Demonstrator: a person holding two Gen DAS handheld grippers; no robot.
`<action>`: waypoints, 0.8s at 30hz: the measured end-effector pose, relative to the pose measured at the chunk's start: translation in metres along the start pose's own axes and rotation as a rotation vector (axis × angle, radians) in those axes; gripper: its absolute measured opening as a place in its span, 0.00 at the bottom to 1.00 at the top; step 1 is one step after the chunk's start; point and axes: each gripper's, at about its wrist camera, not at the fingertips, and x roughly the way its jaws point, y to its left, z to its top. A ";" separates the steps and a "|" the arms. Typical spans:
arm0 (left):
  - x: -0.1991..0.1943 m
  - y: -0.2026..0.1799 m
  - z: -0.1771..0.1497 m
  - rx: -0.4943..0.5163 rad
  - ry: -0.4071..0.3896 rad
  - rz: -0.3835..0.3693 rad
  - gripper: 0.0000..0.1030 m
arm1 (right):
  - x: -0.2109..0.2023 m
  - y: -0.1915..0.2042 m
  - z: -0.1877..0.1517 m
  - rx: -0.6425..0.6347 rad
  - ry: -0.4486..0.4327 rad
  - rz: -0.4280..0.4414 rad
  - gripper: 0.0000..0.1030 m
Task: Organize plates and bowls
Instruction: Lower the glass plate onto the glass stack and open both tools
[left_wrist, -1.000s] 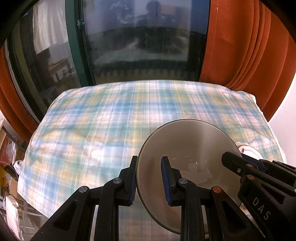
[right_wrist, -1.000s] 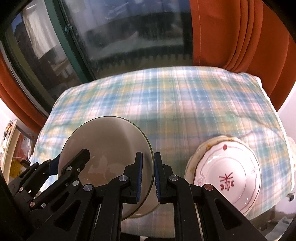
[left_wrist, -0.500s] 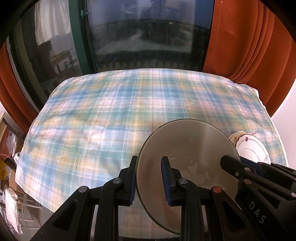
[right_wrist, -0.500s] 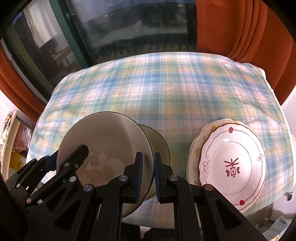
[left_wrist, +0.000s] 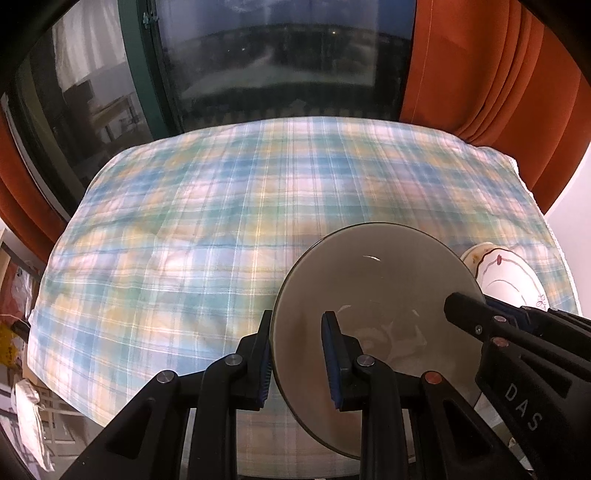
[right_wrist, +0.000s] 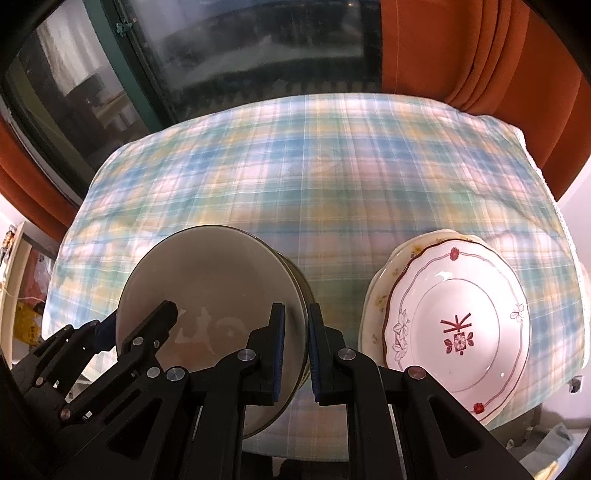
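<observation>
A plain grey-beige plate (left_wrist: 376, 288) (right_wrist: 214, 277) is carried between both grippers, tilted, just above the plaid tablecloth. My left gripper (left_wrist: 297, 332) is shut on its left rim, one finger above and one below. My right gripper (right_wrist: 295, 314) is shut on the opposite rim. Each gripper shows in the other's view: the right gripper (left_wrist: 465, 306) and the left gripper (right_wrist: 162, 314). Right under the held plate, the rim of a second, similar plate (right_wrist: 300, 280) peeks out; the rest of it is hidden.
A white plate with dark red flower marks (right_wrist: 458, 325) (left_wrist: 509, 273) lies on a cream plate (right_wrist: 376, 295) at the table's near right corner. The plaid cloth (left_wrist: 221, 221) covers the table. Behind it are a dark window and orange curtains (right_wrist: 461, 48).
Both grippers have sunk with the grey plate toward the table. The plate beneath, clearly showing half a second ago, is now almost covered by the held one.
</observation>
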 end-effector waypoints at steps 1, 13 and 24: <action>0.001 -0.001 0.000 0.001 0.003 0.003 0.22 | 0.003 -0.001 0.000 0.000 0.006 0.000 0.14; 0.023 -0.004 -0.008 0.004 0.074 0.002 0.22 | 0.009 0.005 0.005 -0.059 -0.027 -0.060 0.15; 0.026 -0.002 -0.006 -0.029 0.083 -0.002 0.28 | 0.011 0.006 0.007 -0.079 -0.043 -0.058 0.15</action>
